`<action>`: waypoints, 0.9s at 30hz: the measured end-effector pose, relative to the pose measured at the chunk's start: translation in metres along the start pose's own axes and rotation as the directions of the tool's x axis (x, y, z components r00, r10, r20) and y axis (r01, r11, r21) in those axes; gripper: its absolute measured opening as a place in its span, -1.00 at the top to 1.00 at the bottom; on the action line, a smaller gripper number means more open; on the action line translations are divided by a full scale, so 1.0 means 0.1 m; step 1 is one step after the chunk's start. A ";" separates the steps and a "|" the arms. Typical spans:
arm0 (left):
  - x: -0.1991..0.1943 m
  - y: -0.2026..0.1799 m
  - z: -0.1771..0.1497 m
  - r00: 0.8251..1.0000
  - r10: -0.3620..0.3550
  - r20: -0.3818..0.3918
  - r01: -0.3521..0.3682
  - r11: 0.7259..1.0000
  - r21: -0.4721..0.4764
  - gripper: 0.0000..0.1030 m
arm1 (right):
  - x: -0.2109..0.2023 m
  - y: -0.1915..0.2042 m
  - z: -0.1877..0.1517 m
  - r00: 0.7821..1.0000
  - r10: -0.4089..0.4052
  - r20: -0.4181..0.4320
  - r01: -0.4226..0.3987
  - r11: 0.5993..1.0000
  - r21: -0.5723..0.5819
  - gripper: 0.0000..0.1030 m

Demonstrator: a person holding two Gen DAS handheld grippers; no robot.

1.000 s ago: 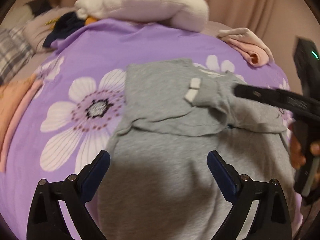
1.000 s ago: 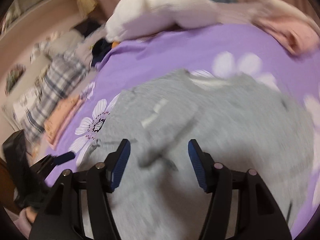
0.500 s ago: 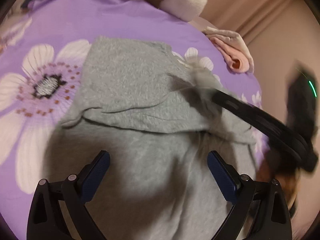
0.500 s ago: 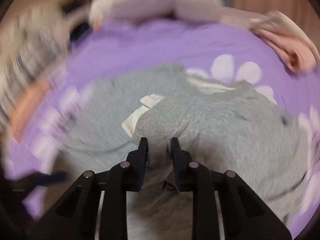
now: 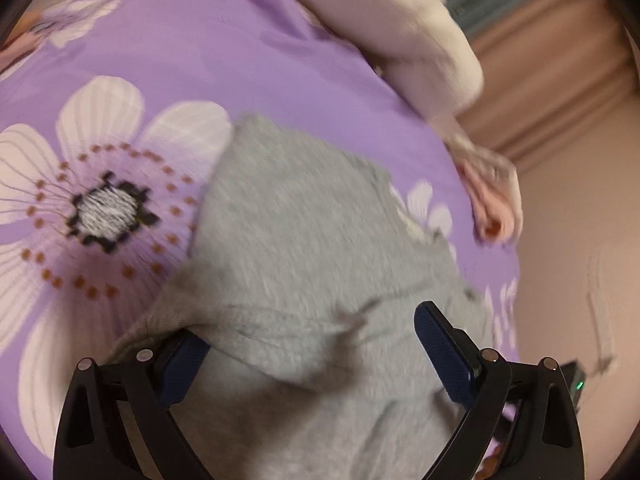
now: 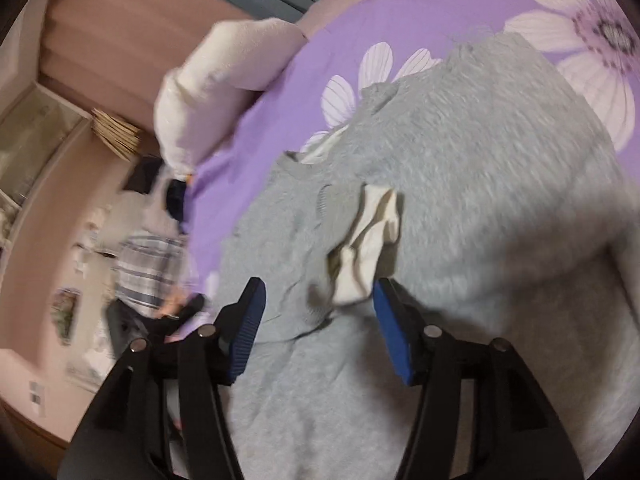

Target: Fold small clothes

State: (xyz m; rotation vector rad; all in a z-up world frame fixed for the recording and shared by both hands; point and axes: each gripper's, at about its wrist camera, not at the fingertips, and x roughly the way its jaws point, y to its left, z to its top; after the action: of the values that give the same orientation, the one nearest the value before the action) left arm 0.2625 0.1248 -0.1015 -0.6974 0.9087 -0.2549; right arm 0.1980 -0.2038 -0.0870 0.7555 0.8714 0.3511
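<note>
While the grey sweater (image 6: 480, 152) lies half folded on the bed (image 5: 240, 60), both tongs (image 5: 312, 344) (image 6: 318, 320) gape, holding nothing; next, grip the hem.

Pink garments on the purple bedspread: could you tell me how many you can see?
1: a pink garment bunched at the bedspread's far right edge, beyond the grey sweater. Others may lie out of frame.

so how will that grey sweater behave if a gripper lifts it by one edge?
Probably floppy: the grey sweater already lies folded over itself in soft creases on the purple bedspread. The fuzzy knit likely grips the pads rather than slipping. Its cream cuff lies loose and would probably dangle.
</note>
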 end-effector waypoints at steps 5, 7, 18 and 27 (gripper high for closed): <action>-0.16 0.24 0.04 0.995 -0.044 0.090 0.053 0.994 -0.099 -0.88 | 0.18 0.19 0.07 0.997 -0.064 -0.041 0.061 0.996 -0.071 0.27; -0.16 0.25 0.01 0.997 -0.035 0.076 0.041 0.995 -0.089 -0.88 | 0.28 0.27 0.07 0.989 -0.130 -0.063 0.122 0.985 -0.125 0.60; -0.68 0.18 -0.25 0.997 0.065 -0.036 -0.060 0.990 0.130 -0.88 | 0.08 0.21 0.01 0.954 -0.282 -0.098 0.256 0.942 -0.218 0.61; -0.10 -0.30 0.03 0.995 0.087 -0.049 -0.073 0.966 0.246 -0.88 | 0.15 0.58 0.04 0.984 -0.176 -0.006 0.162 0.917 -0.364 0.60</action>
State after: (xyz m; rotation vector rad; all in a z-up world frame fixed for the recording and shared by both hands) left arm 0.2614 0.1082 -0.0746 -0.4259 0.9414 -0.3110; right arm 0.2112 -0.1576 -0.0519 0.3285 0.8707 0.3606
